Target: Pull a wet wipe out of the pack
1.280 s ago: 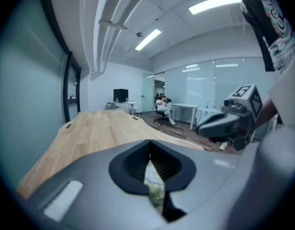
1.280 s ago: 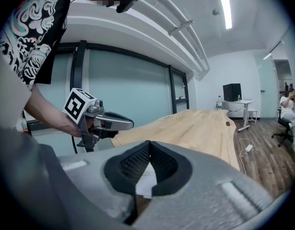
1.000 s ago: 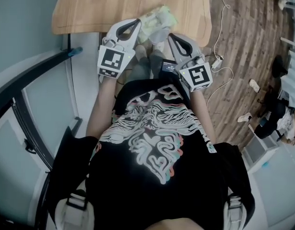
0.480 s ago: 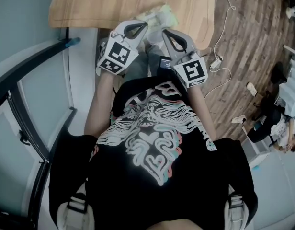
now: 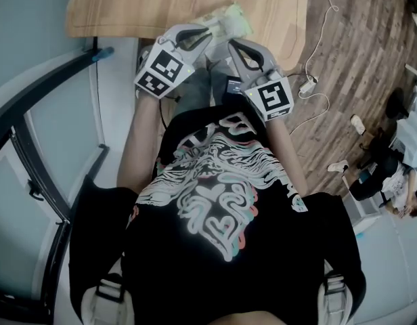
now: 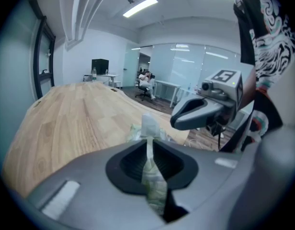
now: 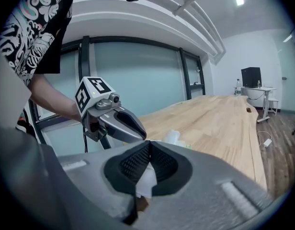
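The wet wipe pack (image 5: 230,24), pale green and crumpled, lies at the near edge of the wooden table (image 5: 147,5). My left gripper (image 5: 207,35) reaches it from the left. In the left gripper view its jaws have just been opening; they stand a narrow slit apart, with the pack's greenish film (image 6: 154,186) still between them. The pack (image 6: 143,127) shows just beyond the left gripper's (image 6: 148,146) tips. My right gripper (image 5: 230,46) is shut on a white wipe (image 7: 146,183) tucked behind its tips. Each gripper sees the other close beside it.
A black device (image 5: 235,90) rests on the person's lap below the grippers. A white cable and plug (image 5: 307,85) lie on the wood floor at right. A dark curved rail (image 5: 39,114) runs along the left. Desks and chairs stand far back in the room (image 6: 147,83).
Both grippers have sunk and shifted toward the table's edge, the left one tilting further down. The pack now rests at the table edge.
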`<state>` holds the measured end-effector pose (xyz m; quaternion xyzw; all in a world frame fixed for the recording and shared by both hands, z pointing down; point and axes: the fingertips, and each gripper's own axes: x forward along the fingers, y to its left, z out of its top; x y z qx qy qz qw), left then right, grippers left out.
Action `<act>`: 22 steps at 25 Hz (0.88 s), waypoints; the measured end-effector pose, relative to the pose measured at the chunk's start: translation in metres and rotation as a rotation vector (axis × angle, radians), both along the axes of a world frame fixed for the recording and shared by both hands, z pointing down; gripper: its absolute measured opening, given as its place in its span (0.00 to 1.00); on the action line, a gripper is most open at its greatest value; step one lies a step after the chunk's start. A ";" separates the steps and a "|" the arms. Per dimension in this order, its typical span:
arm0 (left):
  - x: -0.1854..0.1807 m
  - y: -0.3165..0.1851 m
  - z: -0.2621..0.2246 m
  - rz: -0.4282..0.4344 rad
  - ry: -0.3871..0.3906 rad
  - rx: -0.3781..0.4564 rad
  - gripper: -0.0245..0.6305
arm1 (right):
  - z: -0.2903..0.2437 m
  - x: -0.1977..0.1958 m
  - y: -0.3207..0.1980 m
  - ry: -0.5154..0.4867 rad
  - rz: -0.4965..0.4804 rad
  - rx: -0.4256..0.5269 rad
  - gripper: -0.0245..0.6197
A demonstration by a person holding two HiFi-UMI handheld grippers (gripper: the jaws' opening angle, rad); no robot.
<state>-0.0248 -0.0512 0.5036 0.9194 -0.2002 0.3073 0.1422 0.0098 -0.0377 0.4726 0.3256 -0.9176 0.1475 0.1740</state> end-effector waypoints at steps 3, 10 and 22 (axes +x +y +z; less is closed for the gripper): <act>0.002 -0.001 -0.004 0.027 0.000 -0.021 0.08 | -0.001 0.001 -0.003 -0.010 -0.006 0.004 0.04; 0.009 0.007 0.003 0.124 -0.039 -0.074 0.08 | 0.001 0.008 -0.005 -0.052 0.007 -0.019 0.04; 0.015 0.008 0.019 0.258 -0.048 -0.245 0.15 | 0.007 0.011 -0.004 -0.104 -0.017 -0.040 0.04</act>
